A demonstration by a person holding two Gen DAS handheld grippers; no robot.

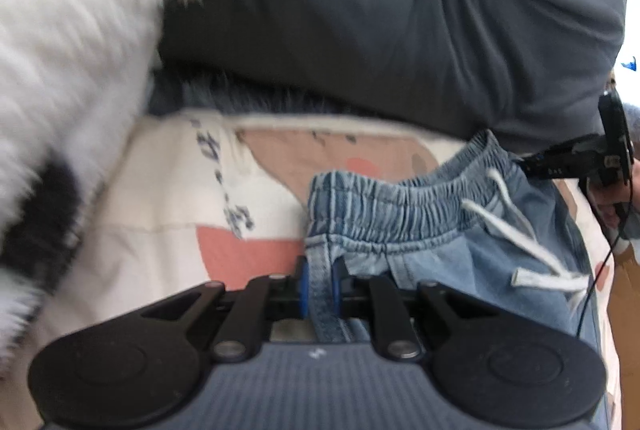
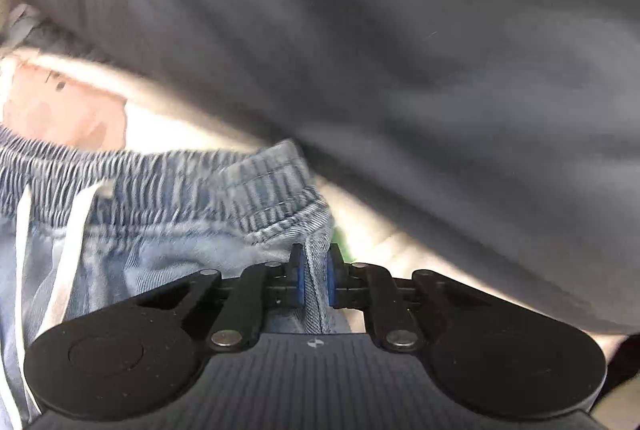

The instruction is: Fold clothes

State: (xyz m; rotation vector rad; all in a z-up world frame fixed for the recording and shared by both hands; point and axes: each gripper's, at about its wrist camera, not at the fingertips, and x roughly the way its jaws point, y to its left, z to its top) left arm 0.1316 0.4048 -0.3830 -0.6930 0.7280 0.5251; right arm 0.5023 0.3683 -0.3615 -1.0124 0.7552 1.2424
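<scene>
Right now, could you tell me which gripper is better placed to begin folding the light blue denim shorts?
Neither clearly: left gripper and right gripper each pinch a waistband corner of the light blue denim shorts.

One pair of denim shorts (image 1: 440,242) sits at the centre, its waistband running toward 3 o'clock in the left wrist view; two white cord ends (image 1: 532,250) trail from it at 4 o'clock; one grey garment (image 1: 400,22) fills 12 o'clock; one fluffy white throw (image 1: 72,42) lies at 10 o'clock; one printed sheet (image 1: 168,198) lies beneath; two grippers show, left (image 1: 320,286) and right (image 2: 316,278).
</scene>
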